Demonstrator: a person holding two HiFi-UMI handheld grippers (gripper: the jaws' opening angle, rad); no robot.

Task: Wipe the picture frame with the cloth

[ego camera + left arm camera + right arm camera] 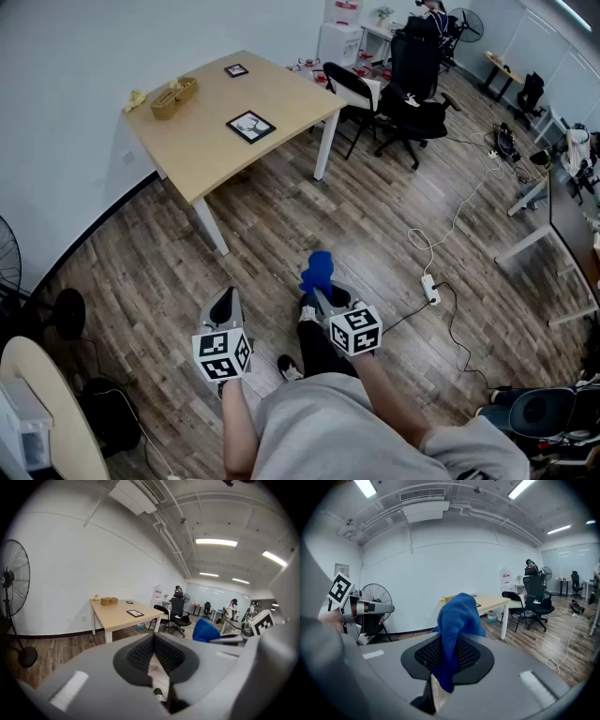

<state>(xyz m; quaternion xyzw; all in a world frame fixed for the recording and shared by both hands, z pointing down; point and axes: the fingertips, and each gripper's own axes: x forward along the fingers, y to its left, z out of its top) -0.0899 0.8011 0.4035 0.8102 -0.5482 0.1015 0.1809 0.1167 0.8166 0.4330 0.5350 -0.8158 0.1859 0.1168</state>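
Note:
A black picture frame [250, 126] lies flat on the wooden table [281, 94] across the room; in the left gripper view the frame [135, 613] is small and far away. A blue cloth [317, 272] hangs from my right gripper [317, 294], which is shut on it; the cloth [457, 616] sticks up between the pads of that gripper [449, 648]. My left gripper [223, 300] is held low over the floor, its jaws shut on nothing [153, 641]. Both grippers are well short of the table.
A smaller frame [236, 70], a woven basket [174, 97] and a yellow item [135, 97] sit on the table. Black chairs [412, 103] stand beyond it. A power strip with cable [430, 289] lies on the floor at right. A fan [11, 581] stands at left.

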